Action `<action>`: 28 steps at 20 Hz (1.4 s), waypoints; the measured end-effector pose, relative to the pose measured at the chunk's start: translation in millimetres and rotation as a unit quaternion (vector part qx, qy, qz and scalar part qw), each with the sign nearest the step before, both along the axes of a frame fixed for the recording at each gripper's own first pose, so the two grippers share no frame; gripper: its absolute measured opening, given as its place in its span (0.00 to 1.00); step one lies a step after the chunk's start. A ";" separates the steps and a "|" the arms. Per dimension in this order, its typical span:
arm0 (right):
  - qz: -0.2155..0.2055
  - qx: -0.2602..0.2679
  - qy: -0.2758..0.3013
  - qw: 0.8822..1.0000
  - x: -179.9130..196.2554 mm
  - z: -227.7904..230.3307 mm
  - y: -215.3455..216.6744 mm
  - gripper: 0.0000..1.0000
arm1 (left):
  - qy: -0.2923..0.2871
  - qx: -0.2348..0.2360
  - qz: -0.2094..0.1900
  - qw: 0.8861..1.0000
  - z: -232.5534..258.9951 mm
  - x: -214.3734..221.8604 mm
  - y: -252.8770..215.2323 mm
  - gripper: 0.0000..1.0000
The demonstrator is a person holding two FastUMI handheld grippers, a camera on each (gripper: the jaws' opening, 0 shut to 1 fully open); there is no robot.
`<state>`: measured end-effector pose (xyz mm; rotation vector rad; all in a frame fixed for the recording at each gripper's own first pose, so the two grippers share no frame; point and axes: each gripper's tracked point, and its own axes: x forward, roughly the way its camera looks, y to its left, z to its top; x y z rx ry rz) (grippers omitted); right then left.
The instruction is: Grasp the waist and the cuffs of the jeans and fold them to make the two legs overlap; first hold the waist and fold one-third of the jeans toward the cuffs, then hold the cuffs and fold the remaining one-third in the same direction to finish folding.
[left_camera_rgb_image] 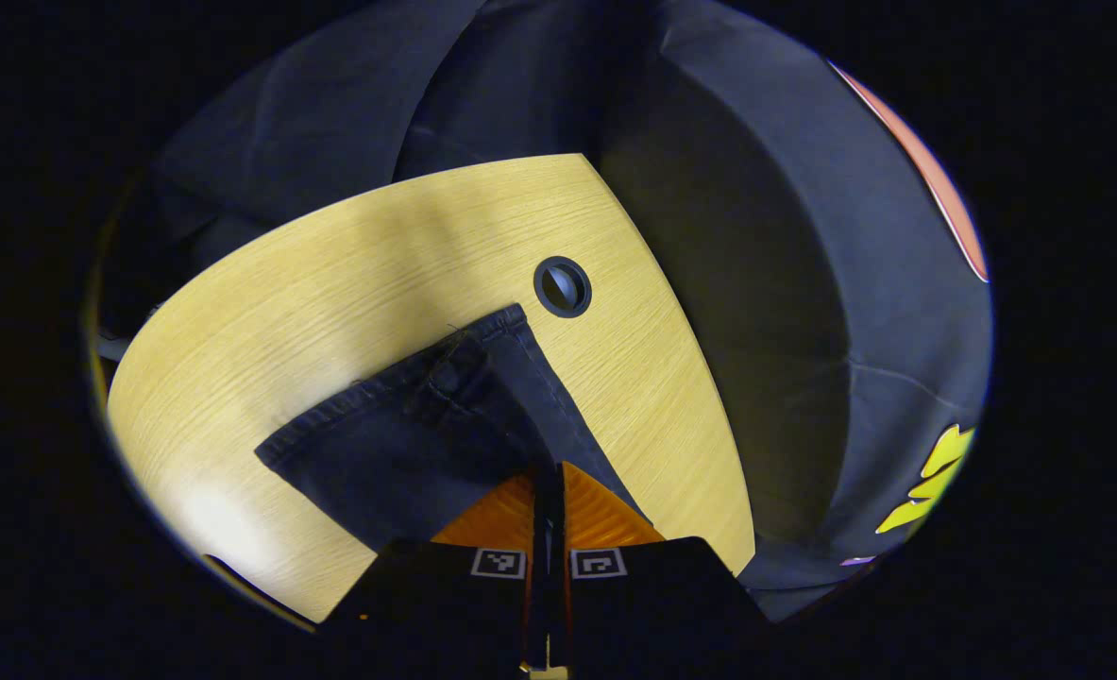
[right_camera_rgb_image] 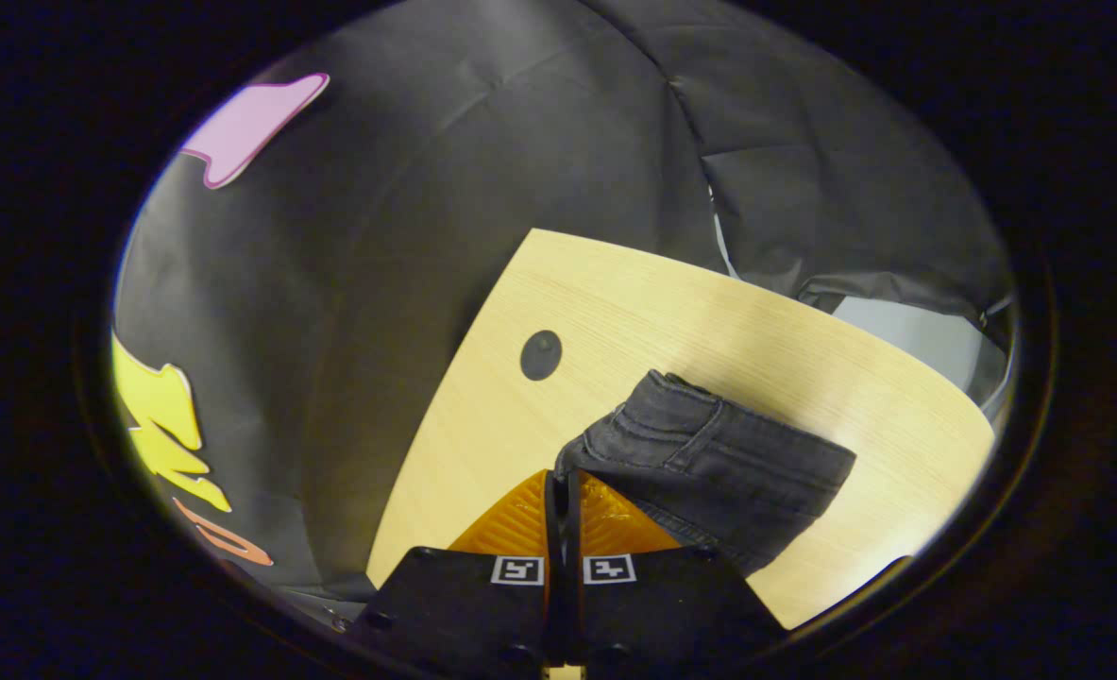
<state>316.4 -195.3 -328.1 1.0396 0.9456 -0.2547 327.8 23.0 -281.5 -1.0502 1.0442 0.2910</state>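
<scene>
Desk [left_camera_rgb_image: 350, 283] carries the dark jeans [left_camera_rgb_image: 407, 444] near its corner, by the cable hole [left_camera_rgb_image: 562, 286]. Left gripper [left_camera_rgb_image: 547, 472] and right gripper [right_camera_rgb_image: 563, 482] each pinch denim, fingers together. Likely mid-fold; next, lay it flat toward the cuffs.

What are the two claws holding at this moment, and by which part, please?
Both are shut on the jeans: the left claw and right claw each pinch a cloth edge.

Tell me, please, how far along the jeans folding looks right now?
Both claws look shut on the jeans: the left claw and the right claw each pinch dark denim above the wooden table. A fold appears under way; which one is unclear, and laying it flat remains.
</scene>
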 end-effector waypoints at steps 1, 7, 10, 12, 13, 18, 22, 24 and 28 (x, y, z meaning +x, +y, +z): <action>0.002 -0.004 0.008 1.000 1.2 -7.6 1.4 0.01 | 0.005 0.003 -0.002 1.000 -8.6 1.8 0.0 0.04; 0.005 -0.031 0.015 0.999 12.7 -24.0 4.3 0.09 | 0.014 0.018 -0.005 1.000 -16.9 11.5 -6.3 0.27; 0.014 -0.039 0.006 0.999 13.2 -24.5 5.2 0.19 | 0.013 0.026 -0.009 1.000 -3.9 18.6 -8.8 0.62; 0.042 -0.059 -0.004 0.997 6.2 -17.9 9.0 0.30 | 0.006 0.033 -0.007 0.999 12.1 26.3 -6.4 0.87; 0.054 -0.073 -0.012 0.996 -0.3 -11.6 9.4 0.45 | 0.002 0.036 -0.007 0.999 22.2 29.1 -6.9 1.00; 0.098 -0.167 -0.089 0.977 -10.6 47.2 18.9 0.96 | -0.097 0.109 -0.069 0.987 129.9 46.4 -17.0 0.99; 0.122 -0.244 -0.196 0.942 -41.0 138.7 35.1 0.96 | -0.213 0.160 -0.139 0.954 244.9 33.5 -48.5 0.99; 0.134 -0.280 -0.251 0.917 -68.7 182.5 48.6 0.96 | -0.258 0.175 -0.176 0.934 281.6 3.8 -71.2 0.98; 0.150 -0.324 -0.342 0.869 -133.4 243.0 73.9 0.96 | -0.338 0.233 -0.199 0.890 338.0 -48.6 -91.4 0.98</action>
